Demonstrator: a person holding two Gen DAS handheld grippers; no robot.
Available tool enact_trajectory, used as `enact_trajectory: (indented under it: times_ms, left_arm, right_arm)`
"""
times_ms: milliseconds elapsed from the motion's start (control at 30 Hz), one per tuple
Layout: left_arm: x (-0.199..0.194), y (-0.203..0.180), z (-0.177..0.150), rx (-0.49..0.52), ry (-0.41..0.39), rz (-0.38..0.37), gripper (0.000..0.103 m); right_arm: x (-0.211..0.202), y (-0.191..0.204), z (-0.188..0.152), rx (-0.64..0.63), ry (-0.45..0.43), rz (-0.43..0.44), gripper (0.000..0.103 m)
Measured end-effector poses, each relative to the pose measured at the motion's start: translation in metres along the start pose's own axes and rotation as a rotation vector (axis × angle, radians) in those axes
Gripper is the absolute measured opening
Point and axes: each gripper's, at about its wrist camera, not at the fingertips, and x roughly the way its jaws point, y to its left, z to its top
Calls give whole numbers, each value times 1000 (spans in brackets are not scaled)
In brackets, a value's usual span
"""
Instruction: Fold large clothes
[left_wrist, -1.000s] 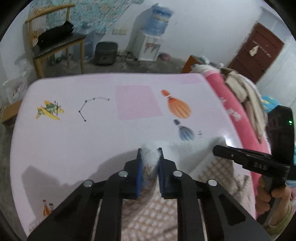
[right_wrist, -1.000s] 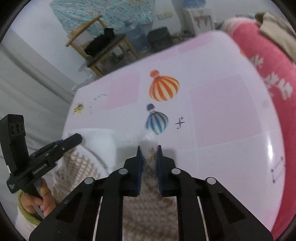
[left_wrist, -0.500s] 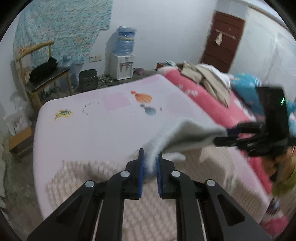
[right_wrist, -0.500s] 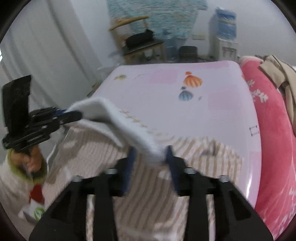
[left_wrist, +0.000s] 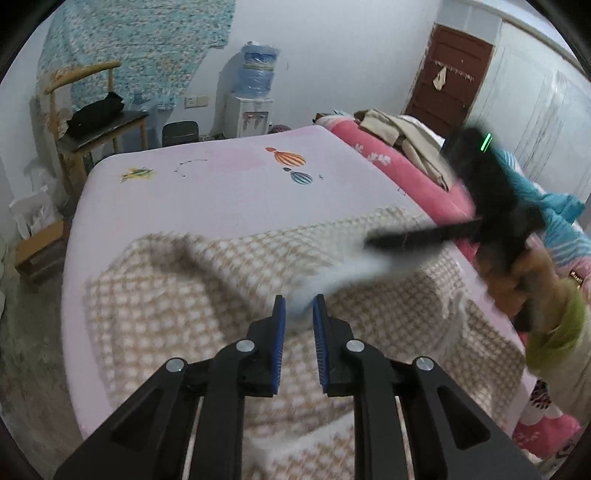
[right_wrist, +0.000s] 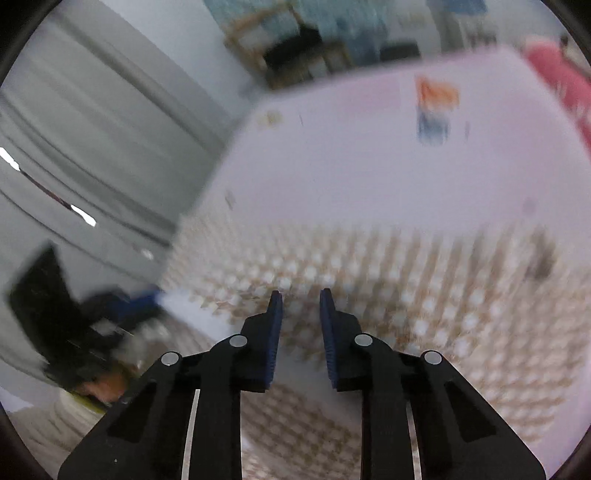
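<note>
A beige-and-white checked cloth (left_wrist: 184, 295) lies spread over the near half of a lilac bed sheet (left_wrist: 221, 192). Its white underside forms a blurred strip (left_wrist: 351, 273) running from my left gripper (left_wrist: 298, 310) toward the right gripper (left_wrist: 373, 243). My left gripper's pads still hold that white edge at their tips, and the jaws are opening slightly. In the right wrist view my right gripper (right_wrist: 301, 310) hovers over the checked cloth (right_wrist: 406, 295) with nothing between its pads, jaws closing. The left gripper (right_wrist: 155, 297) is a blur at the left there.
A pink quilt (left_wrist: 399, 173) with a pile of clothes (left_wrist: 399, 129) borders the bed on the right. Beyond the bed's far edge stand a wooden chair (left_wrist: 92, 122), a water dispenser (left_wrist: 251, 107) and a brown door (left_wrist: 450, 74). Bare floor lies along the bed's left edge.
Both grippers pulled back toward the near side, drawing the cloth's white edge over its checked body. The right jaws opened, the edge left them, and they narrowed again.
</note>
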Motion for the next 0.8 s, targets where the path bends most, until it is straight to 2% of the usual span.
enact_trajectory:
  times_ms: [33,167,267,333,367,467,500,533,667,700,733,800]
  left_arm:
    - [-5,3,-1,-7,-7,2,15]
    - [-19,16,10,-59,-61,-26,15]
    - [-9,13,33,-99,-94,-88,15]
    - [10,6,45,-88,-72,-129,16]
    - [25,3,48,-84,-39,-115,16]
    - [66,6,48,-79,79,2,16]
    - [77,11,46,-74,105,46,15]
    - [83,15,45,-79,118,59,15]
    - [91,34,42,-121,123,30,15]
    - [92,36,42,-115,122,32,15]
    - [93,37,41,-106,121,34,15]
    - [97,38,40,-89,122,30,15]
  right_arm:
    - [7,-1,-7,0,15,-9,21]
    - [8,2,-18,-29,-22,-19,21]
    - [11,7,-16,-16,-25,-30,21]
    - [14,14,-13,-19,-29,-55,21]
    - [13,17,-16,-26,-29,-65,21]
    - [8,22,-14,-48,-31,-88,21]
    - [1,24,-12,-55,-55,-96,21]
    - [-5,25,-8,-58,-84,-111,21]
    - [-17,9,8,1,-155,-177,21]
    - [-16,1,13,15,-158,-212,21]
    - [-9,-8,15,22,-153,-277,16]
    - [3,-18,14,30,-129,-286,15]
